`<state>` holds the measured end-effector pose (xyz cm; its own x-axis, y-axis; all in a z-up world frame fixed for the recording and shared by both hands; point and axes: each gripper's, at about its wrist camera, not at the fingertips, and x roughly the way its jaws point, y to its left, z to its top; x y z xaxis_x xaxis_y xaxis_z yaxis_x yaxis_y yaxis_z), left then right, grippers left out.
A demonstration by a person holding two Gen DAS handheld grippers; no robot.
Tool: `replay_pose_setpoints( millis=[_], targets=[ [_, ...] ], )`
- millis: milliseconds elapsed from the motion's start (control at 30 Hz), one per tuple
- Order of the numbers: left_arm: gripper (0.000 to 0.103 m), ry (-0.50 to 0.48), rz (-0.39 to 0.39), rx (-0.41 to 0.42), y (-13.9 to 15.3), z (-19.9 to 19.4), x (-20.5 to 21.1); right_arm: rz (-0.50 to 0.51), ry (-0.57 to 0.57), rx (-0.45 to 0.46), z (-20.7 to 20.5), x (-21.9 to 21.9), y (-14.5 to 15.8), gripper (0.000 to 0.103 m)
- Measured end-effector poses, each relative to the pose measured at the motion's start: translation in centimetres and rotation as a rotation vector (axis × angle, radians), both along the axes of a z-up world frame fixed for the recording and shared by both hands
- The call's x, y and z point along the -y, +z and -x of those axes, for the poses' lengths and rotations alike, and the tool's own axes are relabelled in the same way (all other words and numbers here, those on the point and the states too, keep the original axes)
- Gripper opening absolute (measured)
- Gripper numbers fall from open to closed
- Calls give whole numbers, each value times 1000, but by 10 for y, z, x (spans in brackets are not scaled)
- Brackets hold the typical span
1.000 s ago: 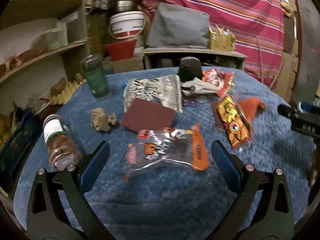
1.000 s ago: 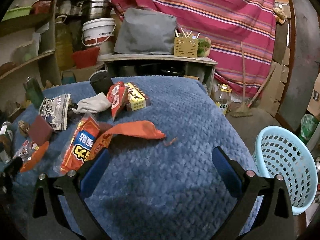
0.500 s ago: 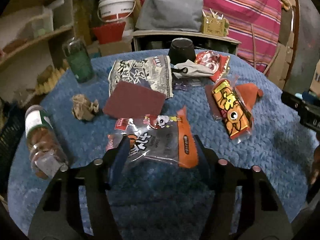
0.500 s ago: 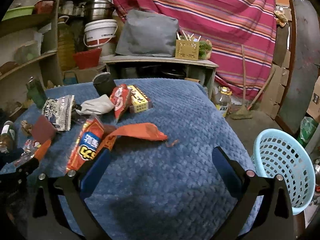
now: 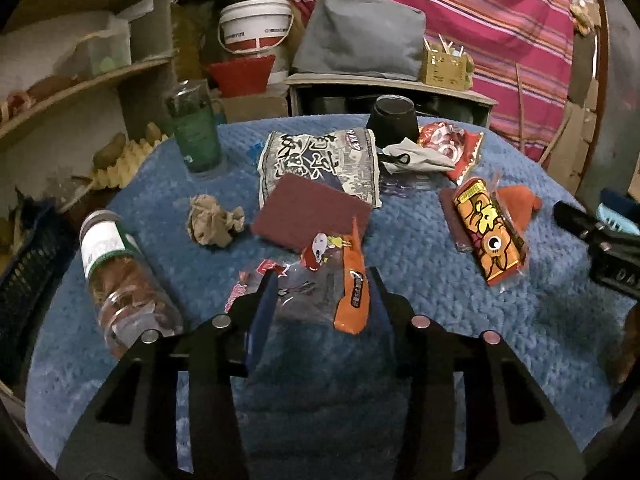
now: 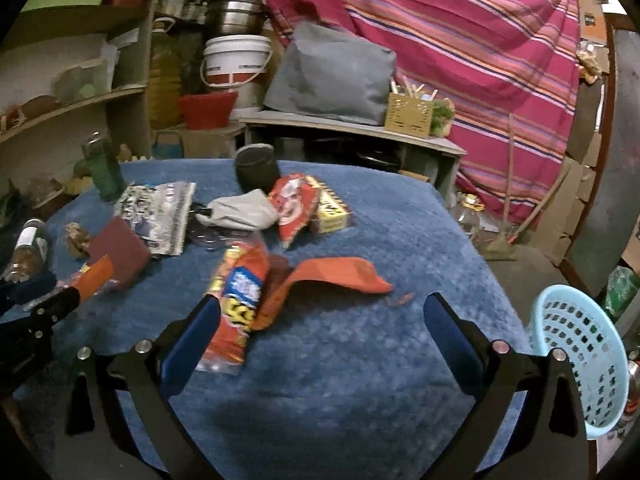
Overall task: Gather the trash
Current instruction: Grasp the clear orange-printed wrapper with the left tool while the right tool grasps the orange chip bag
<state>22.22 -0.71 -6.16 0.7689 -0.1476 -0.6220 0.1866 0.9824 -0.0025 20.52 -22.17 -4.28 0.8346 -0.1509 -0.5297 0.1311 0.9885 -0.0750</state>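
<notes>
The step in hand looks to be the pickup of the clear snack wrapper with the orange end (image 5: 320, 280), which sits right between the fingers of the left gripper (image 5: 322, 292). To do it well, the pinch should land on a bunched part of the film rather than on one loose edge — a thin, slippery wrapper like this will likely slide out if only a corner is caught. The lift should be straight up off the blue table (image 5: 440, 340) so the wrapper does not drag the maroon pad (image 5: 308, 210) that lies just ahead of the gripper, touching or overlapping the wrapper's far edge. The light blue basket (image 6: 576, 356) stands off the table edge to the right of the right gripper, and is probably where the trash goes.

The left gripper is narrowed around the wrapper, its two fingers pressing the crumpled film from either side; the wrapper appears gripped, though I cannot tell whether it is clear of the table yet.

The right gripper (image 6: 320, 332) is spread wide and holds nothing — it hovers above the table with the orange snack packet (image 6: 236, 300) lying against its left finger and a torn orange wrapper (image 6: 332, 276) just ahead of it. Beyond these, farther ahead and to the left, lie a red packet (image 6: 294, 208) and a black-and-white printed bag (image 6: 160, 212).
</notes>
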Motion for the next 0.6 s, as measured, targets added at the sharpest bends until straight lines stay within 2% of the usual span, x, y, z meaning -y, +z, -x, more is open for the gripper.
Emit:
replay_pose_setpoints(
  millis=[33,133,300,367,433,600],
  targets=[
    [36,0,10,-3,0,0,-3,-2,7,-7,-2,-3,-1,98],
    [33,3,30,-1,1,3,-8,-8,43,-46,-10,-15,-6,81],
    [24,-15,43,7,4,8,-10,-19,70,-77,-19,-28,-12,67],
    [21,-22,51,3,5,9,-10,-16,79,-86,-21,-33,-11,58],
    [21,-24,46,8,5,10,-9,-1,73,-83,-21,-36,-10,55],
    [21,-22,53,29,10,17,-9,17,43,-5,-7,-34,9,56]
  ],
)
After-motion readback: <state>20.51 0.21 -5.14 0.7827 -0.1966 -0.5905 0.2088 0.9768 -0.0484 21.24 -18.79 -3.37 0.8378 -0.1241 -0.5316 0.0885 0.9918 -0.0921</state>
